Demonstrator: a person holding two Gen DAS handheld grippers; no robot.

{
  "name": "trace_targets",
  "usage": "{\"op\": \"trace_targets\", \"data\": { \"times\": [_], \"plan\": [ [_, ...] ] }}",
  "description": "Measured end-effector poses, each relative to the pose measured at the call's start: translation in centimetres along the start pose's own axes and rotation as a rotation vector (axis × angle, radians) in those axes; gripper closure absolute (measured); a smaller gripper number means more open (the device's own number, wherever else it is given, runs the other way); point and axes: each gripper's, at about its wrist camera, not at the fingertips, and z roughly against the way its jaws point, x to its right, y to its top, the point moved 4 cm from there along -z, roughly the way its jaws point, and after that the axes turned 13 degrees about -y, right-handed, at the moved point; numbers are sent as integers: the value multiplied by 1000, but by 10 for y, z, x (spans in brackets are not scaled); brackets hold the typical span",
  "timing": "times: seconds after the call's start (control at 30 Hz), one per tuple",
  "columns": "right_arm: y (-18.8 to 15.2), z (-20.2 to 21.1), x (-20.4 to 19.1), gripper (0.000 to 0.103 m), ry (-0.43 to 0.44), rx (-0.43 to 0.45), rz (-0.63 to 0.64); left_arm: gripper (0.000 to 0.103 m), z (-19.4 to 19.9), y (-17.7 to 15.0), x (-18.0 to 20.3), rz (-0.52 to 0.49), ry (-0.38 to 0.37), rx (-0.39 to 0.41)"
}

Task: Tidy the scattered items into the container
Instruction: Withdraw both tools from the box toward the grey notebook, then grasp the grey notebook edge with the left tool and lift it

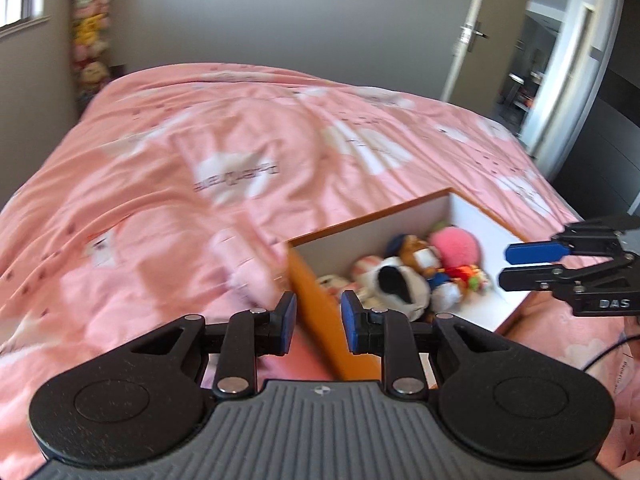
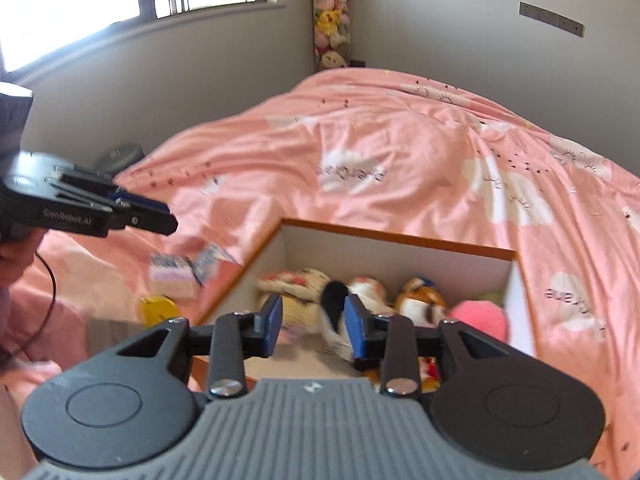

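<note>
Both my jaws are apart and hold nothing. The box (image 2: 400, 237) holds soft toys (image 2: 360, 292) — next I reach the yellow thing (image 2: 158, 308) left of the box.

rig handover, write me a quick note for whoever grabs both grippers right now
Left gripper: fingers apart with a narrow gap, nothing between them, beside the box's near left corner.
Right gripper: fingers apart, empty, above the near edge of the open box.
Box sits on the pink bedspread. Inside: several plush toys, including a black-and-white one, a brown-and-white one and a pink fluffy one.
Left to do: a small pink-and-white packet and a yellow round item lie outside the box, to its left in the right wrist view. Both are blurred, so check what they are.
</note>
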Motion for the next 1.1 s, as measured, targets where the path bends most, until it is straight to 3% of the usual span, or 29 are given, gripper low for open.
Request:
{"op": "trace_targets", "data": {
  "times": [0.2, 0.37, 0.6, 0.7, 0.9, 1.1],
  "plan": [
    [-4, 1, -55, 46, 43, 41, -50, 75, 31, -34, -32, 112, 55, -7],
    [-26, -4, -100, 49, 105, 27, -57, 73, 36, -71, -36, 149, 52, -111],
    [-68, -15, -147, 53, 81, -26, 28, 65, 29, -118, -48, 232, 79, -226],
    [-82, -23, -155, 53, 87, -64, 46, 54, 27, -126, -51, 264, 71, -243],
    [-94, -24, -156, 52, 92, -85, 41, 51, 14, -138, -57, 285, 97, -281],
    [-96, -31, -155, 52, 96, -106, 33, 46, 1, -142, -60, 311, 52, -288]
  ]
}}
